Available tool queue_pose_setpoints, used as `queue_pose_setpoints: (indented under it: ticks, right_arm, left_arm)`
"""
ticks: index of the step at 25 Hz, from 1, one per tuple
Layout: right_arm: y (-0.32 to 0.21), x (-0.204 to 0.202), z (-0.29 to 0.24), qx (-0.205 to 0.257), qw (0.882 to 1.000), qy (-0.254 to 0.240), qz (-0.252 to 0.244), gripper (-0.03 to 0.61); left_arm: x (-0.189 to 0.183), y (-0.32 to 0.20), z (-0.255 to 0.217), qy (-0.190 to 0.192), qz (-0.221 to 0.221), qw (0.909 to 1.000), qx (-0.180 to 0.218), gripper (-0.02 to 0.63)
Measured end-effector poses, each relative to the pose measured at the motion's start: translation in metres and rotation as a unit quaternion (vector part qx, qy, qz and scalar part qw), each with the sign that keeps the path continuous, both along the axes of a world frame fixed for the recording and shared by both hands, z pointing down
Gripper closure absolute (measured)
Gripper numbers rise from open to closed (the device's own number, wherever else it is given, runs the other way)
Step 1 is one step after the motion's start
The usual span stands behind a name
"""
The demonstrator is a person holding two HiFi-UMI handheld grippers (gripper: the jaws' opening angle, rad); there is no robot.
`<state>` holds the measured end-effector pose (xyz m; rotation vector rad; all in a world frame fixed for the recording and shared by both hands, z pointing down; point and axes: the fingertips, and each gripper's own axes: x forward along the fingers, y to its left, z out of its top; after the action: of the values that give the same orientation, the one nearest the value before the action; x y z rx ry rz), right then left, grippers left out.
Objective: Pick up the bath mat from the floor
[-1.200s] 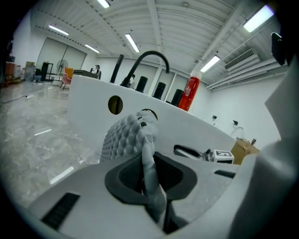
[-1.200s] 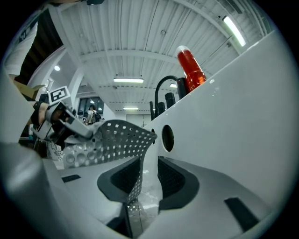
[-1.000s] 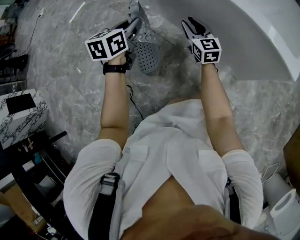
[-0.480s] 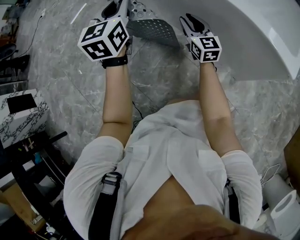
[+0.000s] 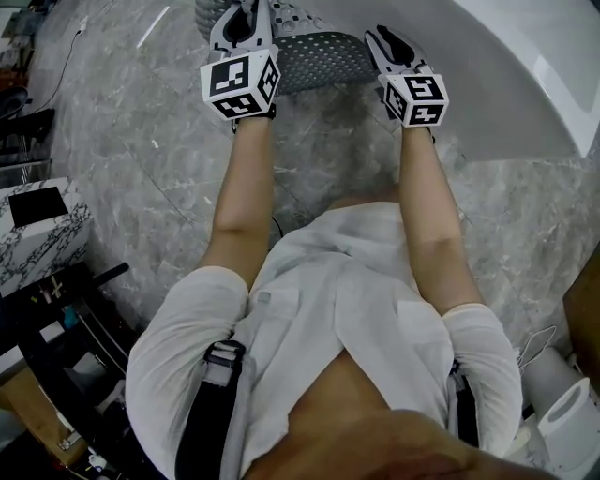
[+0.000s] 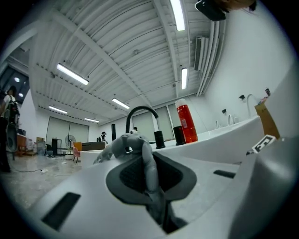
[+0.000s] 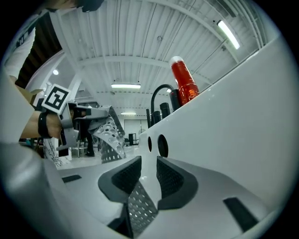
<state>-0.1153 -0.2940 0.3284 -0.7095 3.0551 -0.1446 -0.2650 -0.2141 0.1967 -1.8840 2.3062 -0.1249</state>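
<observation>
Forearms reach toward the bathtub, both higher than a second ago. Left gripper, on the side away from the bathtub, has rolled upright, its fingers pinching a bunched grey corner of the bath mat. Right gripper, close by the bathtub wall: fingers spread but just closing in, with the mat's perforated edge low between them, not yet squeezed. The mat now hangs clear of the floor, stretched alongside the bathtub. Pickup looks nearly done.

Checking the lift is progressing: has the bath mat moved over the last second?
Yes. The bath mat, pinched by the left gripper, has travelled up the head view, toward the bathtub.
</observation>
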Motion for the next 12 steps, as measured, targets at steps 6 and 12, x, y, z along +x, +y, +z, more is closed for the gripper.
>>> queue_pose_setpoints:
  ticks: [6,12]
  right_arm:
    - [-0.002,0.006,-0.005,0.001,1.0,-0.011,0.01,0.465]
    - [-0.001,0.008,-0.01,0.019,1.0,-0.005,0.018,0.498]
  left_arm:
    - [0.016,-0.008,0.048,-0.004,0.011,0.9996,-0.028,0.572]
    - [0.021,-0.003,0.064,0.002,0.011,0.9991,-0.041,0.572]
